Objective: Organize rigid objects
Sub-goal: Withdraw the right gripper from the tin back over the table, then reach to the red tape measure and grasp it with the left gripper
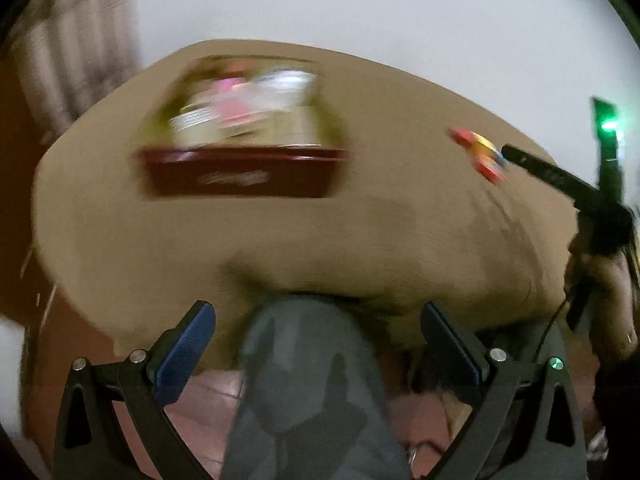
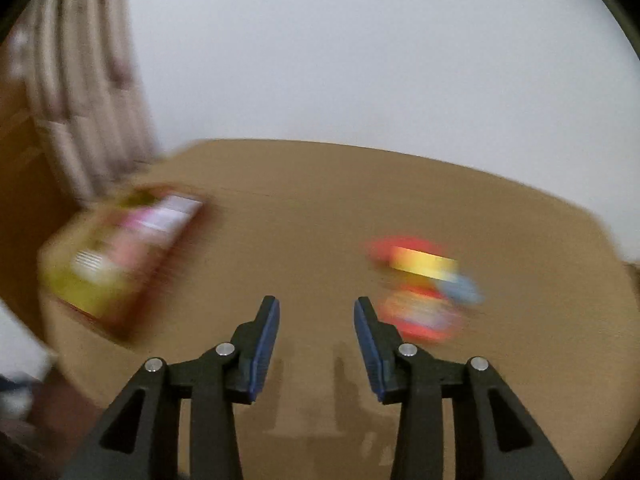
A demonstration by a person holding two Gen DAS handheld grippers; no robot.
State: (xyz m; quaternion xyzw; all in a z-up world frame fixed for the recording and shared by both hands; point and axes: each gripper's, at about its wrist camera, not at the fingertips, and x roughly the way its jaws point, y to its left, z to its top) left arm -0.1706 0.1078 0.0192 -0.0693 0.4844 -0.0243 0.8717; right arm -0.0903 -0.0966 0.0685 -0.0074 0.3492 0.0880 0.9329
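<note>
Both tongs empty, jaws apart: right gripper point(image 2: 316, 344) should centre on the toy pile point(image 2: 424, 292) just right-ahead before clamping; left gripper point(image 1: 316, 344) idle.

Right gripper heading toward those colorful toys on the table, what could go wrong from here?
The right gripper is open and empty, beside the small toy pile. The pieces lie bunched together, so closing there might pinch two at once or knock one away. The picture is badly blurred, so aim may be off. The box already looks full, so another piece might not settle inside.
</note>
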